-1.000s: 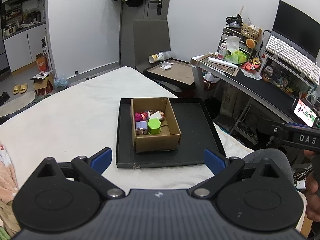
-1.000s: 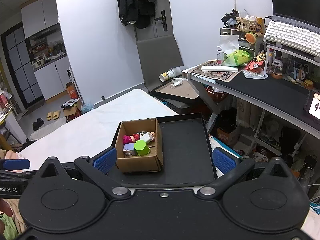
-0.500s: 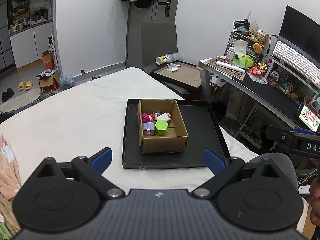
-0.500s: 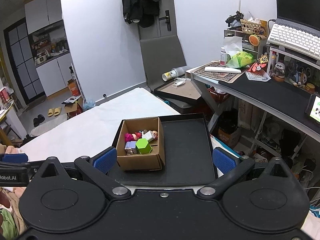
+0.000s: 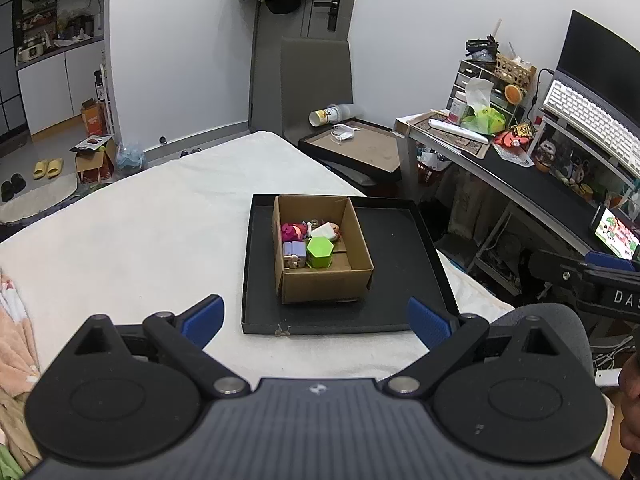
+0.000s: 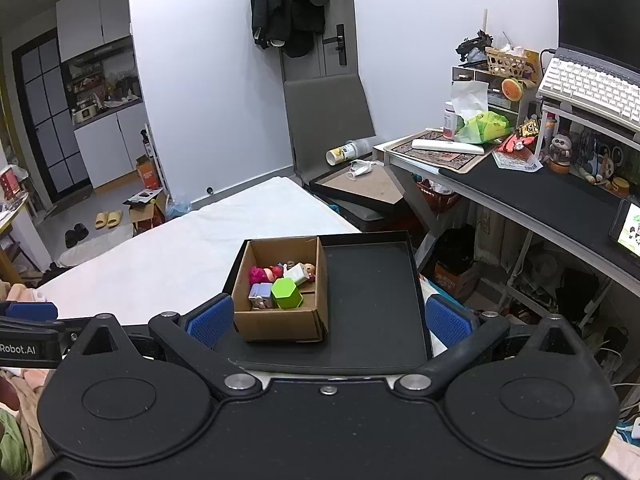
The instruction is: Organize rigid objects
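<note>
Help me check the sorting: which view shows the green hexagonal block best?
The left wrist view: the green hexagonal block sits unobstructed in the cardboard box. The right wrist view shows it too, with the box's corner behind a finger.

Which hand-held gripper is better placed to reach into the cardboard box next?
Probably the right hand-held gripper: it is open and empty, with the brown cardboard box of small toys just beyond its fingertips. The left hand-held gripper, equally open and empty, sits back off the black tray.
</note>
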Motion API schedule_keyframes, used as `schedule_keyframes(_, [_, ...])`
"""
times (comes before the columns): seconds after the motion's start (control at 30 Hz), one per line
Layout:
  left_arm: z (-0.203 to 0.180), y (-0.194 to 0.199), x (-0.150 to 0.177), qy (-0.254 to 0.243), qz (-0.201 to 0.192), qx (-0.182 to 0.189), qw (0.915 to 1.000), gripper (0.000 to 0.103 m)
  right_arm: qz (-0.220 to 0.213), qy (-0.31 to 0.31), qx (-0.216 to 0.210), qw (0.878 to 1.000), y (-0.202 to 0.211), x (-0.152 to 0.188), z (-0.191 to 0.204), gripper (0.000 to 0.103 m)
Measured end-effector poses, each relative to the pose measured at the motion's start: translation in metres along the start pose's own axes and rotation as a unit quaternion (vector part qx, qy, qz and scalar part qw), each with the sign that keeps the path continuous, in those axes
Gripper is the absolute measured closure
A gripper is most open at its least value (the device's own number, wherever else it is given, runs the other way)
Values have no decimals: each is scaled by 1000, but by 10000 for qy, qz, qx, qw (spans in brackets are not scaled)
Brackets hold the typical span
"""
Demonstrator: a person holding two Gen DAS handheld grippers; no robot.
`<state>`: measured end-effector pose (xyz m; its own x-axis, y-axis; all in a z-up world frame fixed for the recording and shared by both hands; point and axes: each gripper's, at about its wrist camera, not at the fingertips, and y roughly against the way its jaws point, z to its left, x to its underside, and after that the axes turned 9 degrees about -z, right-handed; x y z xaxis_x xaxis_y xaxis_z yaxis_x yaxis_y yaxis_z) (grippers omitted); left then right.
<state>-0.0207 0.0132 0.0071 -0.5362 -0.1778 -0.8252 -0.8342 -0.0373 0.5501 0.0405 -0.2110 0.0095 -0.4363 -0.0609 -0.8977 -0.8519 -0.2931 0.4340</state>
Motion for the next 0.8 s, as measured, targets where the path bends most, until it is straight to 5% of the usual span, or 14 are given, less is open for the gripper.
schedule_keyframes(0.8, [-12, -2, 2, -142, 41, 54, 9999, 6, 38, -169, 45, 9998, 1, 3, -9, 0])
